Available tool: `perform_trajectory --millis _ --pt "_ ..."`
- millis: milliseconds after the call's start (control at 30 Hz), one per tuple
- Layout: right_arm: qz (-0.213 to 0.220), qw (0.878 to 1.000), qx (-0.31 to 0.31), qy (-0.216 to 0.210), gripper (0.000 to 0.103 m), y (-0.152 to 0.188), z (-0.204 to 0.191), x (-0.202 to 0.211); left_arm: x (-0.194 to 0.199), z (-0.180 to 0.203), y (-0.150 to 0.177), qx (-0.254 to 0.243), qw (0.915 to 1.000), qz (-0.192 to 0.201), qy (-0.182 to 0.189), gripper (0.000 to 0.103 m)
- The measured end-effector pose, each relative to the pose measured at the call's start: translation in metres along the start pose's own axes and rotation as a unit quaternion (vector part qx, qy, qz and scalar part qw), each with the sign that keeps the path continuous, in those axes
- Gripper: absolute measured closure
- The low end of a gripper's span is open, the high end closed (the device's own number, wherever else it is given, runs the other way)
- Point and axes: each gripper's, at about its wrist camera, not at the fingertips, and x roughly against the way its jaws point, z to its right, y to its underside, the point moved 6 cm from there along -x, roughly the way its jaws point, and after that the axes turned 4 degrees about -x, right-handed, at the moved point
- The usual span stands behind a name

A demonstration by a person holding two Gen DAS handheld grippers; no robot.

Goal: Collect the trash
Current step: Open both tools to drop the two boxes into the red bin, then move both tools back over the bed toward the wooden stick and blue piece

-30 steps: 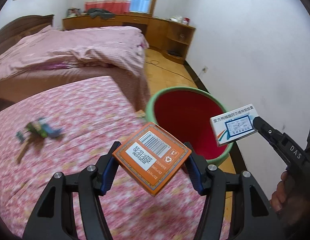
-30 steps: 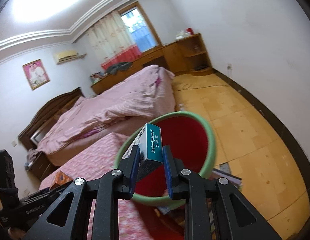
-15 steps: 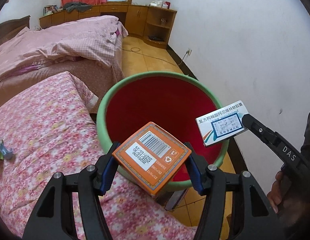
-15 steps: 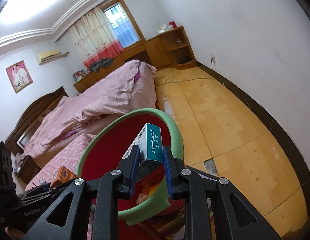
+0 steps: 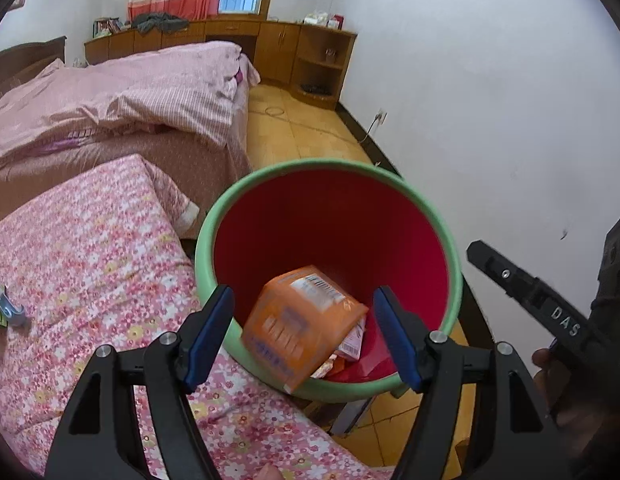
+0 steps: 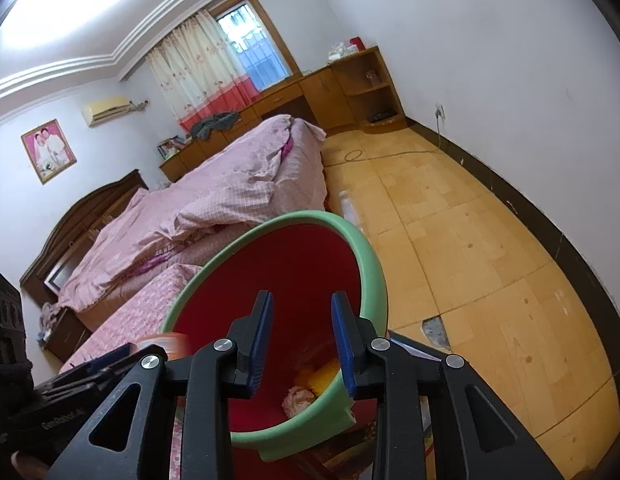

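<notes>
The floral bed [image 5: 90, 248] fills the lower left of the left wrist view, its foot corner touching or just beside the green-rimmed red bin [image 5: 445, 232]; the bin's base is hidden, and in the right wrist view its near rim is cut by the gripper frame. The left gripper [image 5: 306, 332] is spread wide, gripping nothing. Between its blue pads the orange box [image 5: 302, 324] shows blurred over the bin's near rim, barcode face tilted up toward the far wall, long axis running from near left to far right. Whether it touches the bin cannot be told. The right gripper [image 6: 302, 340] is parted and empty above the bin. Crumpled scraps [image 6: 298, 398] lie at the bin's bottom, indistinct.
</notes>
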Motion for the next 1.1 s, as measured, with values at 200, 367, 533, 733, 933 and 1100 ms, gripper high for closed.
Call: perform_trajectory --millis 200,367,533,733,933,1100 --pt "0.001 1.000 0.002 -0.006 0.072 -0.001 -0.005 0.011 0.017 0.001 -0.004 0.006 0.9999 0.012 0.000 0.026" --pt "-0.006 1.000 0.009 -0.016 0.072 0.002 -0.017 0.020 0.034 -0.005 -0.001 0.022 0.9997 0.013 -0.003 0.026" --pt "-0.016 0.999 0.015 -0.028 0.070 0.009 -0.032 0.028 0.057 -0.015 0.008 0.032 0.9991 0.022 -0.015 0.026" --pt "-0.024 0.998 0.027 -0.046 0.067 0.020 -0.056 0.039 0.089 -0.036 0.023 0.048 0.9976 0.027 -0.042 0.026" --pt "-0.041 0.996 0.035 -0.064 0.067 0.035 -0.079 0.048 0.125 -0.061 0.040 0.073 0.9943 0.038 -0.068 0.026" --pt "-0.054 0.995 0.049 -0.071 0.067 0.047 -0.100 0.053 0.149 -0.086 0.052 0.099 0.9902 0.045 -0.088 0.026"
